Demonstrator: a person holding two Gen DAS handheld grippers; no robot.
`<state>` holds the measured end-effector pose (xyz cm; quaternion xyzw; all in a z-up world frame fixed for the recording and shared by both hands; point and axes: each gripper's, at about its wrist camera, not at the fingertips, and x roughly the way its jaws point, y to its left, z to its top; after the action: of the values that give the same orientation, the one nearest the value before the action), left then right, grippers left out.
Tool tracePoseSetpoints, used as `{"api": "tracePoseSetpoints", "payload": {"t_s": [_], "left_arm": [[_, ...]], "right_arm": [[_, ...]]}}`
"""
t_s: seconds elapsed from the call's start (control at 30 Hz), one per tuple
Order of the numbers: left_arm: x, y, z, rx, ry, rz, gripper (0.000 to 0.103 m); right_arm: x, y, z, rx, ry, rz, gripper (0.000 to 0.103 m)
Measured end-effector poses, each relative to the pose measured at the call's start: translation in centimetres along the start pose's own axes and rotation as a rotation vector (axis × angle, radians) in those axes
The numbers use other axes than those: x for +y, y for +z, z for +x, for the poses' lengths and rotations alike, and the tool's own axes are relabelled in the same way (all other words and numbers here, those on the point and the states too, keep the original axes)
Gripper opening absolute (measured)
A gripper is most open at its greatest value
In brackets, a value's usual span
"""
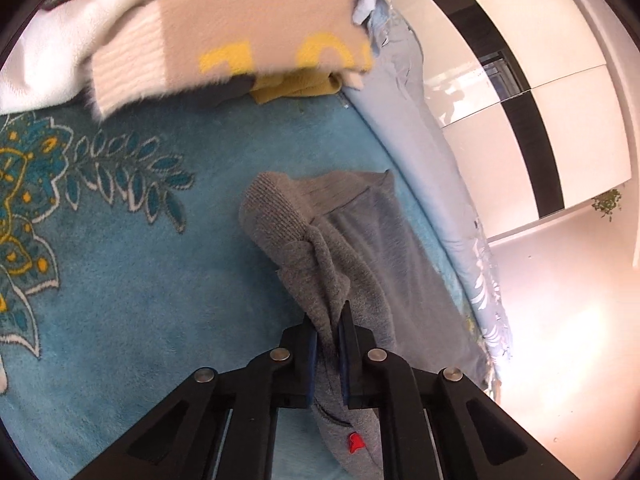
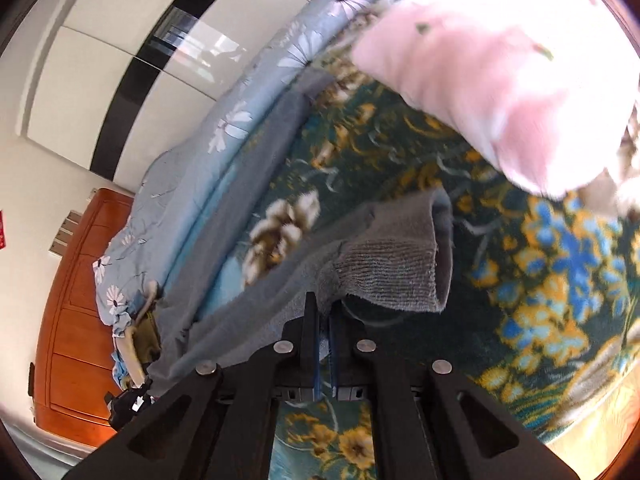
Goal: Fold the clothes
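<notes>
A grey knit garment with ribbed cuffs lies on the blue floral blanket. My left gripper is shut on a bunched fold of it, near a small red mark on the cloth. In the right wrist view my right gripper is shut on the same grey garment just below its ribbed cuff, which hangs open to the right. The grey cloth stretches away to the left along the bed edge.
A pile of clothes sits at the far end: a beige sweater with yellow print, a white piece and an olive knit. A pink pillow lies top right. A light blue flowered sheet edges the bed; wardrobe and wooden cabinet beyond.
</notes>
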<state>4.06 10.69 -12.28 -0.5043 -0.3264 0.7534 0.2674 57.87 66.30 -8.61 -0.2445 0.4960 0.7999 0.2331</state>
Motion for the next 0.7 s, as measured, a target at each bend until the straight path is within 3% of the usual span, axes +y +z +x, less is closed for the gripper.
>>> {"api": "tracePoseSetpoints", "payload": {"t_s": [0.13,0.27,0.5,0.7], "left_arm": [[-3.9,1.7,-1.5,-0.037,-0.062,-0.029,0.009],[-7.7,3.9,0.0,-0.061,-0.011,-0.031,0.009],[-10.9,9.2,9.6,-0.045,0.109,-0.055,0.009],[-9.9,11.5,17.5,-0.007,0.229,-0.024,0.01]], "right_arm": [[4.5,5.3,0.4,-0.089,0.038,-0.025,0.003],[7.3,10.6,3.3,-0.129,0.001,-0.022,0.003],[9.6,19.4,13.2,-0.079,-0.131,-0.017,0.003],[8.7,24.4,23.8,-0.013,-0.257,0.016,0.003]]}}
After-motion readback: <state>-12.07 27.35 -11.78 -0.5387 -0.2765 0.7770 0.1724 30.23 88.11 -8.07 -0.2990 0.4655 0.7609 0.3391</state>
